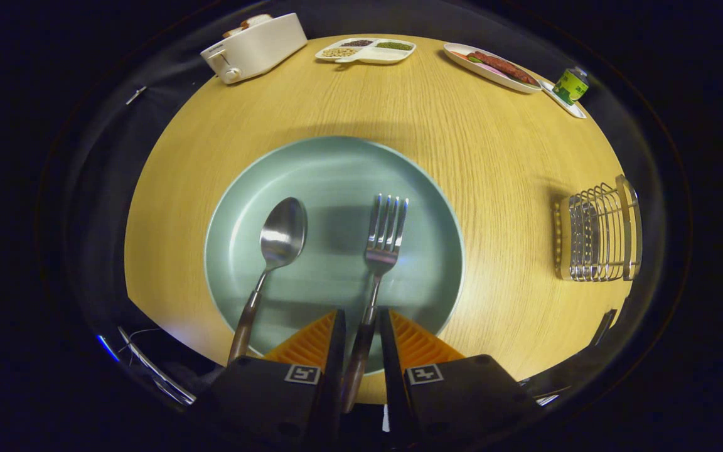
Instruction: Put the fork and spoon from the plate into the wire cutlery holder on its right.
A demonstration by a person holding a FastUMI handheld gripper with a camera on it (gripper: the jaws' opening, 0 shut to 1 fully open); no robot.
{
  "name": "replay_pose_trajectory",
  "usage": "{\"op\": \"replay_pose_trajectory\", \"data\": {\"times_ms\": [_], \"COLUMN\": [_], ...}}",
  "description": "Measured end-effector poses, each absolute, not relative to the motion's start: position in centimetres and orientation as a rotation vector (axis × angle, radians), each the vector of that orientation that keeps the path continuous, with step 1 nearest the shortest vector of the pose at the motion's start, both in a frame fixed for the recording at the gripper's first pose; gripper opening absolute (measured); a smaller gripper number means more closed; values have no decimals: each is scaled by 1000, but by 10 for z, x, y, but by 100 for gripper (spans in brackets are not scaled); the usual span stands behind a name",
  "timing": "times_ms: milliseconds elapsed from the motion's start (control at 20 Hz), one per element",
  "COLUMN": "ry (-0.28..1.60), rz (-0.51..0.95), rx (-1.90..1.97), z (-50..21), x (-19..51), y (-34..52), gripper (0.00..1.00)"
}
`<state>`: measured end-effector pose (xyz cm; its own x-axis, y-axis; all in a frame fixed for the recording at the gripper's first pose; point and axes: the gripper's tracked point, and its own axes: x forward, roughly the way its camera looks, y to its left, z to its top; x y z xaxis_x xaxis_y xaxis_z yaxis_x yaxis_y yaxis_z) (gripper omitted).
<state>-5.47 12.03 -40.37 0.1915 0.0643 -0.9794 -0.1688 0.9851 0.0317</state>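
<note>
Tongs (359, 326): nearly closed around the fork (381, 242) handle, contact unclear
Spoon (273, 251): lying on plate (424, 188), left of fork

So the steel spoon (277, 248) sits left of the steel fork (381, 251) on the round plate (336, 169); the wire cutlery holder (597, 235) stands to the right on the wooden bench (499, 163), and the fork handle runs between the hand-held gripper (359, 329) fingers.

My one camera rode on my gripper (359, 326) and looked forward and down along its fingers, close over the plate (286, 163). It faced across the round table (493, 150) toward the far edge, where the fisheye bent things, perhaps misleadingly.
</note>
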Motion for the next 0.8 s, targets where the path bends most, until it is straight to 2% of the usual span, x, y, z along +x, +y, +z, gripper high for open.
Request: {"op": "replay_pose_trajectory", "data": {"times_ms": [100,200,600,800], "ry": [1402,1418,1404,1372], "rz": [145,154,210,245], "rx": [-51,-37,-90,-80], "z": [-401,-403,-394,-366], "x": [-55,-55,-52,-43], "y": [118,116,113,109], "gripper": [16,12,11,11]}}
